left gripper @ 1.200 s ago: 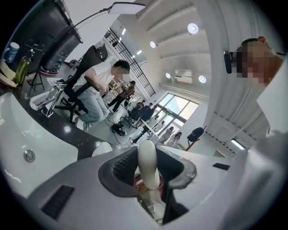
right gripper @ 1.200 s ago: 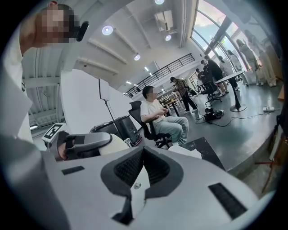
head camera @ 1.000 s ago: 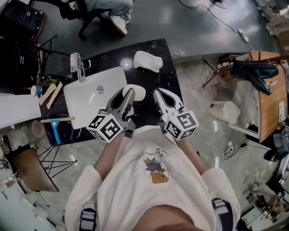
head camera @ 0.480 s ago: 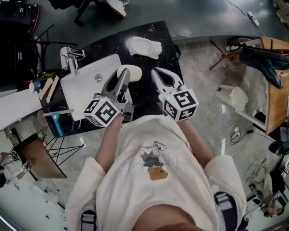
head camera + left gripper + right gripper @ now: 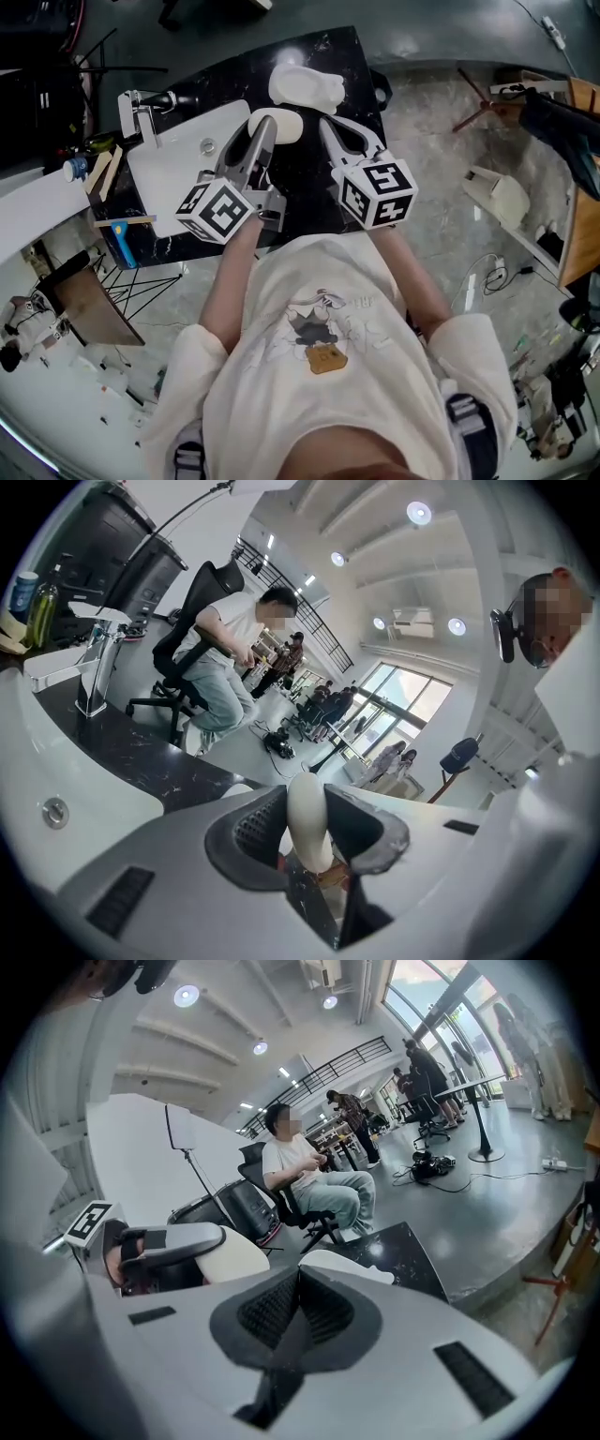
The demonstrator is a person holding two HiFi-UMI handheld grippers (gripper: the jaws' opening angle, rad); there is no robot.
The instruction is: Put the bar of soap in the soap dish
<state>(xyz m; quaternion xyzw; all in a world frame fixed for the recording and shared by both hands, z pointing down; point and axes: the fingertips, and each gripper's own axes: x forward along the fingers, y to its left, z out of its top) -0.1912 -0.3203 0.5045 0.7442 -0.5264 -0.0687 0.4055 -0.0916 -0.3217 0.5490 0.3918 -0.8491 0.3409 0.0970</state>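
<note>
Black marble bench (image 5: 349,58) in an open workshop, with a white sink (image 5: 178,183) and tap (image 5: 141,105) on its left side. Task is roughly half done by my read. Your left gripper (image 5: 265,136) has its fingers clamped on the bar of soap (image 5: 307,819), held on edge over the bench by the sink's corner. The soap dish (image 5: 307,89) sits just beyond and looks empty. Left to do: carry over, lower, release. Your right gripper (image 5: 298,1288) has its fingers closed together and empty, beside the left. A blue-handled tool (image 5: 114,253) and wooden sticks (image 5: 105,178) lie well apart, so nothing blocks the dish.
</note>
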